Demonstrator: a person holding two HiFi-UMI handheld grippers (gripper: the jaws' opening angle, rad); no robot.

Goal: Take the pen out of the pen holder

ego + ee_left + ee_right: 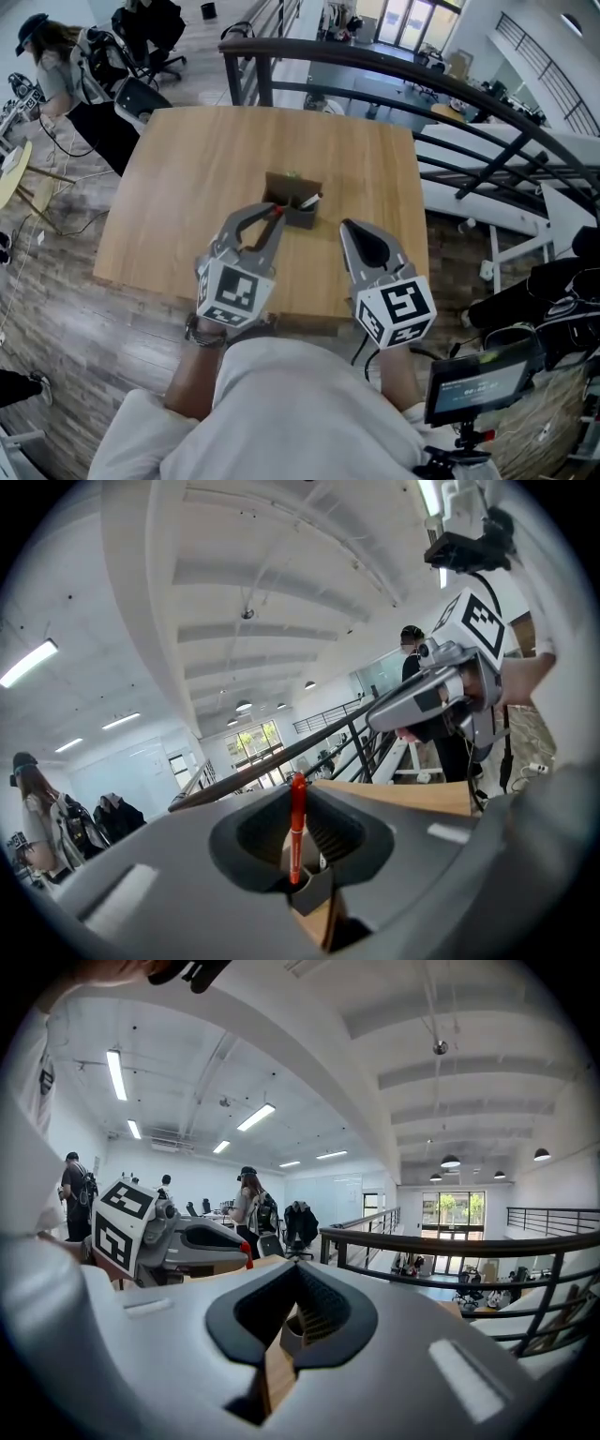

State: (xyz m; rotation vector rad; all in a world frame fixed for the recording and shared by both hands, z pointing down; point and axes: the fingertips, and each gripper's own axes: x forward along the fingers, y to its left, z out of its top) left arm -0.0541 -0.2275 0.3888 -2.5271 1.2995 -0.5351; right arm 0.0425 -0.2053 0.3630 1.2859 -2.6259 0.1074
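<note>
A dark pen holder (289, 192) stands near the middle of the wooden table (187, 187), with a pale pen (310, 200) still leaning in it. My left gripper (273, 216) hangs just in front of the holder's left side, shut on a red pen (297, 825). That pen stands upright between the jaws, and its red end (277, 210) shows at the fingertips. The right gripper (350, 230) sits to the right of the holder, jaws shut with nothing between them. From the right gripper view, the left gripper (192, 1239) shows the red pen tip (246, 1259).
A black railing (422, 84) curves behind and to the right of the table, with a lower floor beyond it. Behind the table's left corner sits a person at a desk (56, 70). A monitor on a stand (483, 382) is at my lower right.
</note>
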